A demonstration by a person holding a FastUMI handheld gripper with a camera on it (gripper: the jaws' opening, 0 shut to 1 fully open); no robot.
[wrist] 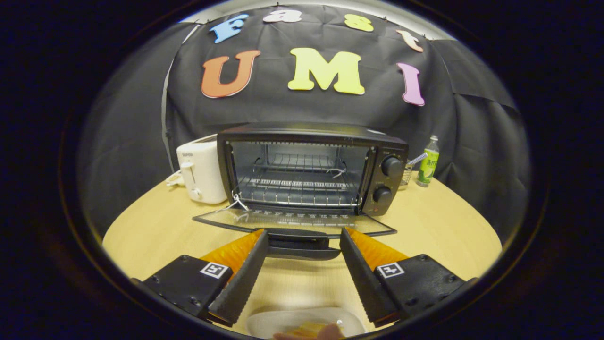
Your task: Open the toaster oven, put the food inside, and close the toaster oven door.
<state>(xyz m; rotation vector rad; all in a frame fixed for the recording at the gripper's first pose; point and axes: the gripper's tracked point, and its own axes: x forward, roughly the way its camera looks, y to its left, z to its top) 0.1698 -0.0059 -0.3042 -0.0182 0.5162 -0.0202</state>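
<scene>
Your gripper (302, 236) spread wide and empty, toaster oven (311, 170) just ahead, door (292, 221) lying open, its handle (299, 248) between your fingertips, food plate (302, 323) beneath them.

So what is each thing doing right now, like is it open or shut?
toaster oven: empty inside, rack bare.
oven door: open, folded down flat toward the table.
tongs: open, holding nothing, door handle just ahead of their tips.
plate: on the table below the tongs, food on it.
white toaster: upright beside the oven, lever up.
bottle: upright, cap on.
</scene>
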